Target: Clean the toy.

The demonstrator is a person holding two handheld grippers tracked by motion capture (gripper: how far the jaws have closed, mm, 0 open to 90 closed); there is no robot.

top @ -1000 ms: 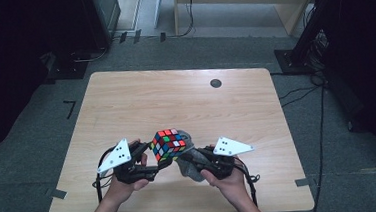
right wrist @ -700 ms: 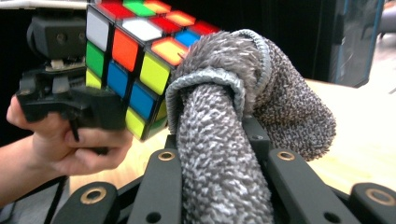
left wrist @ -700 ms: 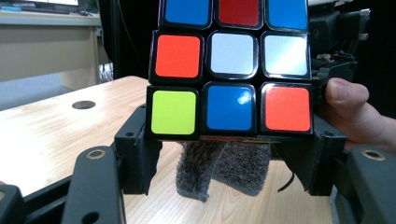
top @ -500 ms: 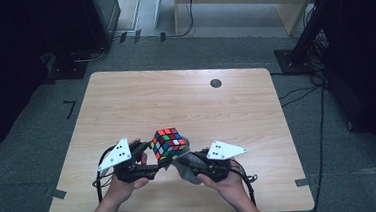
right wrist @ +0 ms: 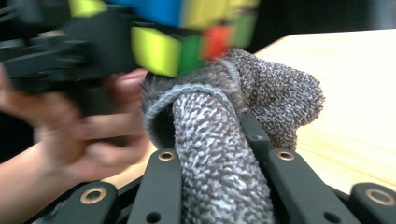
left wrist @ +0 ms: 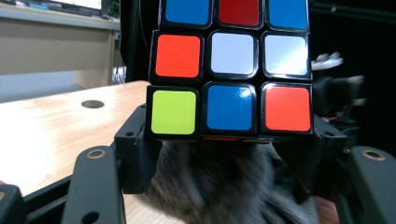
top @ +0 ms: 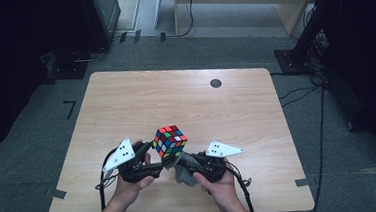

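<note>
Overhead, the right gripper [top: 183, 170] has sunk slightly since a second ago, drawing its grey cloth [top: 180, 172] under the cube [top: 170, 141], so wiping continues. Left gripper view: jaws clamped on the cube's [left wrist: 231, 70] bottom layer. Right gripper view: jaws pinch the cloth [right wrist: 219, 154], cube [right wrist: 173, 32] just above.

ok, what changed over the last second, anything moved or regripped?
The right gripper, shut on the grey cloth, dropped slightly toward the table, keeping the cloth against the underside of the puzzle cube. No regrip and nothing let go. The left gripper stayed where it was, shut on the cube and holding it above the table.
</note>
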